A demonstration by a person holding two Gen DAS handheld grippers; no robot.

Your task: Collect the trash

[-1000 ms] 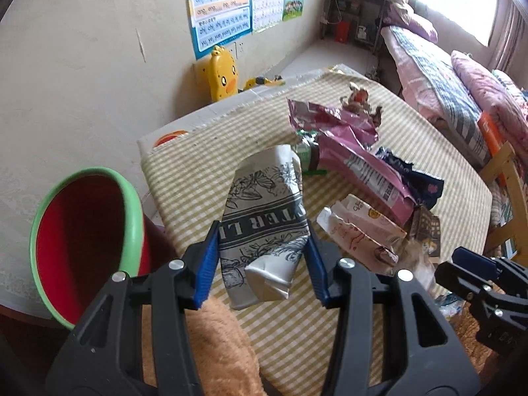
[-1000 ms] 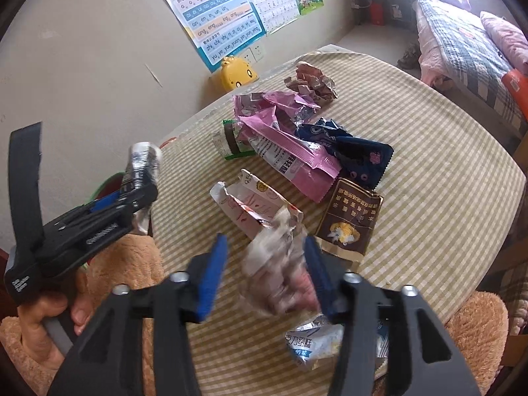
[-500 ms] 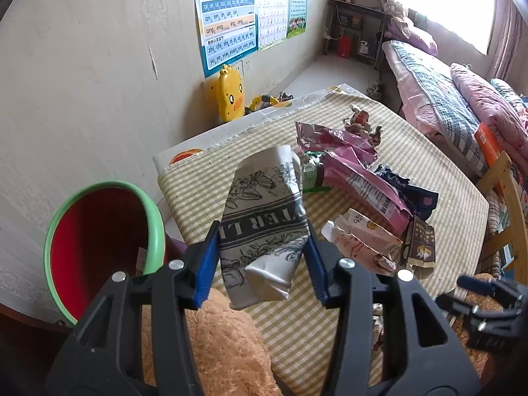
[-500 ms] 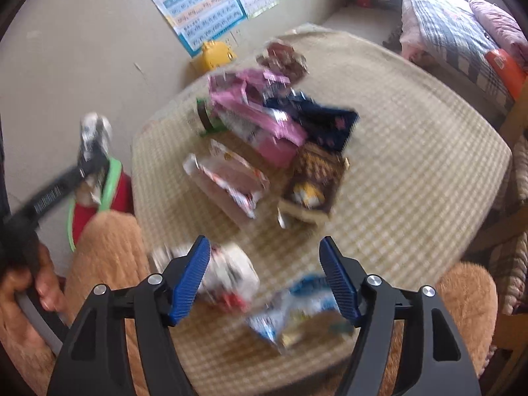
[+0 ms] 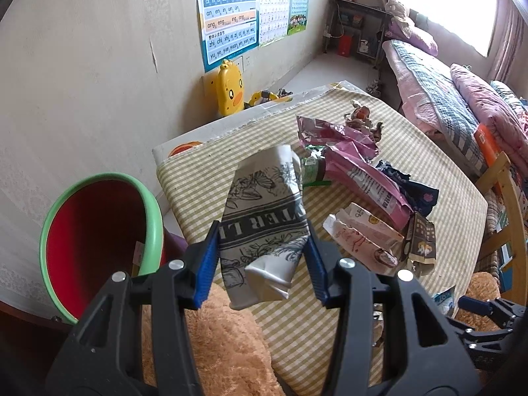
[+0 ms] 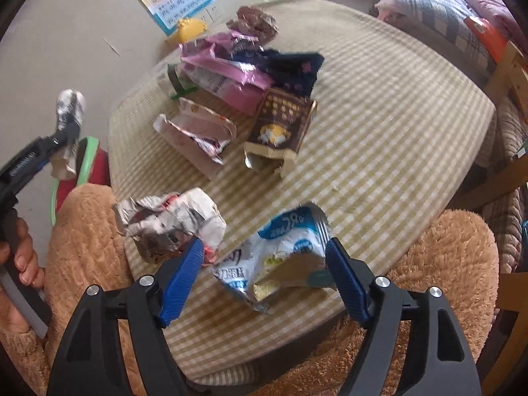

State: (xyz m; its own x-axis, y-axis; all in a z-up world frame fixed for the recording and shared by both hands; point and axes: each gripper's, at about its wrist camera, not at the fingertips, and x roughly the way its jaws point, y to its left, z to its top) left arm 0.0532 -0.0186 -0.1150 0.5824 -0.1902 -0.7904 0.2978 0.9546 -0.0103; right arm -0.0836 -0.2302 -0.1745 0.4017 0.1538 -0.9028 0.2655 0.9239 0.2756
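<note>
Since a second ago the right gripper (image 6: 264,277) let go of the crumpled wrapper (image 6: 171,221); its jaws just opened over the blue packet (image 6: 280,257), low in frame. Left gripper (image 5: 262,260) clamps the grey wrapper (image 5: 264,221). Next: squeeze the packet, then reach the bin (image 5: 155,217).

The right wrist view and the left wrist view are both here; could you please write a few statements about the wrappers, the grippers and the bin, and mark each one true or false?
1. The left gripper is clamped on the crumpled black-and-white printed wrapper. True.
2. The right gripper is shut on the crumpled white-and-red wrapper. False: its jaws have just been opening and stand apart, over the blue-and-white foil packet, which lies on the checked tablecloth.
3. The red bin with a green rim stands beside the table. True.
4. The brown snack packet is inside the bin. False: it lies on the tablecloth.
</note>
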